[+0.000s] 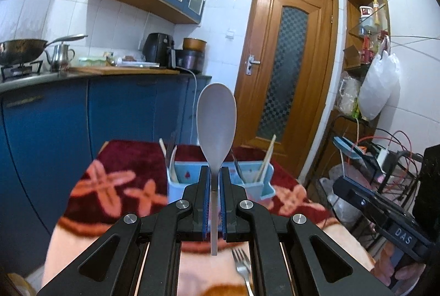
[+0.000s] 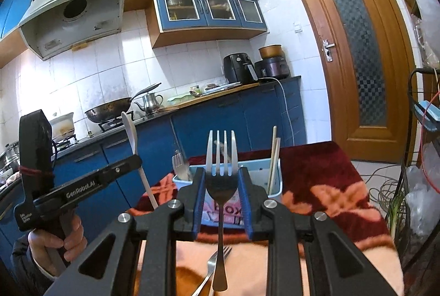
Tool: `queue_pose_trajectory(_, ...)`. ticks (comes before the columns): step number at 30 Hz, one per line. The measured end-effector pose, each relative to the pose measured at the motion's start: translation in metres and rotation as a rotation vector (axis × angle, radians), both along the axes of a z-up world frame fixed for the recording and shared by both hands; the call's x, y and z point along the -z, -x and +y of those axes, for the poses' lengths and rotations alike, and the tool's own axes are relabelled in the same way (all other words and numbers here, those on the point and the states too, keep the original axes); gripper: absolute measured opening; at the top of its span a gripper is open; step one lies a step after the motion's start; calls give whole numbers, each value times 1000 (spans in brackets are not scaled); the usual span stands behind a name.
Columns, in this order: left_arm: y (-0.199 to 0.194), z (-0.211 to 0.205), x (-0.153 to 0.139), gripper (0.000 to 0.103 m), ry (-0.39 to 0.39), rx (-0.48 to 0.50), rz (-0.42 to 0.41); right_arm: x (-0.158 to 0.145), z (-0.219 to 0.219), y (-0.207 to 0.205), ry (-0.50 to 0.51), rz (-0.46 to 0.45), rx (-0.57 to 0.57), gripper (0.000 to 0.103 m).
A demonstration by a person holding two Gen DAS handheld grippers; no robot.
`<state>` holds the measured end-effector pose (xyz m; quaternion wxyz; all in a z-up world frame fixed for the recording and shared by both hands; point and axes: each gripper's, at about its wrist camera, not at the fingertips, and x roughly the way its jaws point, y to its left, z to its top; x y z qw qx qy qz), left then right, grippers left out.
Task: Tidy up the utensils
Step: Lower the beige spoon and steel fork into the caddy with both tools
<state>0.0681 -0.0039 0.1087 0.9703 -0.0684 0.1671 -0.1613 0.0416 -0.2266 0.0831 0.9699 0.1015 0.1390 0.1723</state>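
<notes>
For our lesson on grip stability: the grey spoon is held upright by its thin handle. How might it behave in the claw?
The spoon looks stiff, standing straight with no droop. Its broad bowl sits high above the left claw, so it may pivot. The smooth, narrow handle could slip.

Left claw [image 1: 215, 180] and right claw [image 2: 221, 183] both apparently clamped, raised.

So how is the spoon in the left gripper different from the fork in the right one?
The spoon is pale grey with a smooth oval bowl; the fork is shiny metal with four tines. The left gripper pinches the spoon at its thin neck, while the right gripper clamps the fork across its wider head, so its fingers sit further apart. Both stand upright, business end up, above the blue organizer box.
</notes>
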Motion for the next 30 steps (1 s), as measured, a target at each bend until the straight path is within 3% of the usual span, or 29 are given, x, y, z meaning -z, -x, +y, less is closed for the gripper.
queue_pose_trajectory(14,-69,-5,-26,6,51,-61,-92,-18,-15,-38,17,-30,34,26)
queue_pose_trajectory(20,-85,-17,-14,6,3,-76,-105,-26,-14,-53,46,-52,62,26)
queue_pose_trajectory(30,-100,-18,16,6,-11,-68,-64,-38,-12,-95,68,-77,140,26)
